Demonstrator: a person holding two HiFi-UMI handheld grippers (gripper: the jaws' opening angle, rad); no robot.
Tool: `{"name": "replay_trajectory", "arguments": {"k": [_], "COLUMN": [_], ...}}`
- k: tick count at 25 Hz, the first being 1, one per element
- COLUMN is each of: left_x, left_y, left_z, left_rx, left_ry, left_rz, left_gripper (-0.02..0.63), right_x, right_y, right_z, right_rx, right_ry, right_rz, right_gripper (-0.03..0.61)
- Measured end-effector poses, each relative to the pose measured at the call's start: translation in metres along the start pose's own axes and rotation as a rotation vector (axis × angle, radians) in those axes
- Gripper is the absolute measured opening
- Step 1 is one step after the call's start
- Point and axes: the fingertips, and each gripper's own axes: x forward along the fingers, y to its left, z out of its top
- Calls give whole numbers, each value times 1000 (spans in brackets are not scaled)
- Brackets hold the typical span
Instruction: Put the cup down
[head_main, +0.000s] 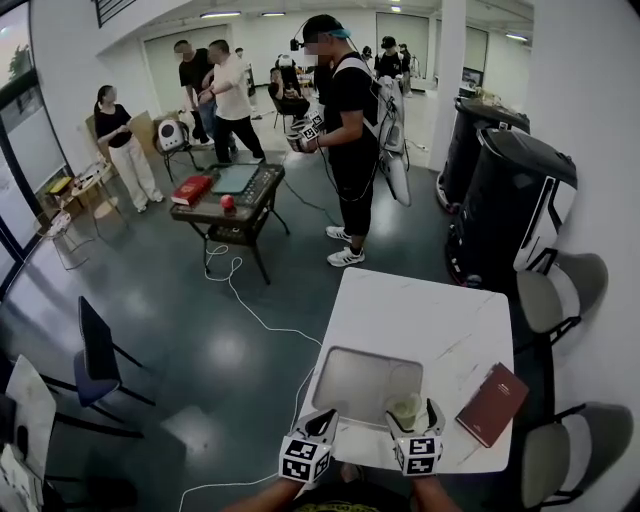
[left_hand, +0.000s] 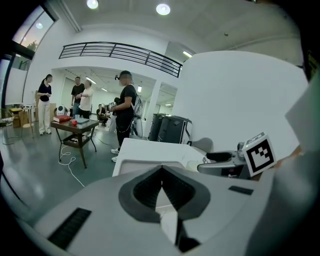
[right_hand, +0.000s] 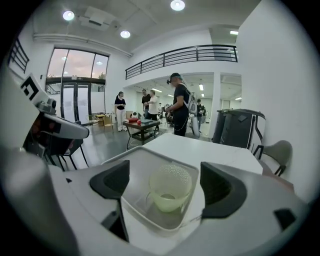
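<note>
Now the pale cup (right_hand: 170, 187) stands upright in the near right corner of a shallow tray (head_main: 345, 385). It sits between the wide-open right tongs (right_hand: 167, 184), whose pads do not touch it. The left tongs (left_hand: 161, 176) are closed and empty, near the tray's left corner. Beyond the tray the white surface (head_main: 450, 320) lies bare, with a red book (head_main: 492, 403) to the right.

Bright, even indoor light comes from round ceiling lamps (right_hand: 176, 5) and tall windows (right_hand: 77, 65) far left. The glossy floor (head_main: 230, 350) carries pale glare patches; shadows are faint. The white desk (head_main: 440, 320) nearly washes out. Both tool views bulge, ringed in black, and the left tool (left_hand: 161, 175) and right tool (right_hand: 165, 172) look soft up close.
</note>
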Motion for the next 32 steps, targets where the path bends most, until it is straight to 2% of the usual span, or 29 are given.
{"name": "replay_trajectory", "arguments": {"k": [3,7,8,10,12,16,22,27,32], "left_x": [-21,-52,-59,-73,-85,-109,-136,-154,-175], "left_y": [2,4,4,6,7,8,0,-9,-10], "left_z": [-2,-10,-13,-19,-27,-41,-67,-84,-88], "left_rx": [1,-2,-3,-4,-7,-9,-19,-45,-63], "left_ry": [-24,-43,-45,-47,-46,-43,-40,-41,-67], "left_rz": [8,17,19,22,23,20,-10,-53,-45], "left_gripper": [9,9,10,9,9,10,9,9,9], "right_x": [-21,-45,-52,-63,-74,-94,-122,-141,-156], "right_y": [11,39,47,62,77,106,149,176,197], "right_z": [17,34,36,39,36,23,2,-6,-9], "right_rx": [12,24,27,26,24,27,32,-6,-47], "right_ry": [-50,-104,-114,-128,-132,-104,-70,-48,-31], "right_rz": [-16,4,11,19,26,46,101,129,169], "right_gripper": [428,425,401,340,248,16,6,6,5]}}
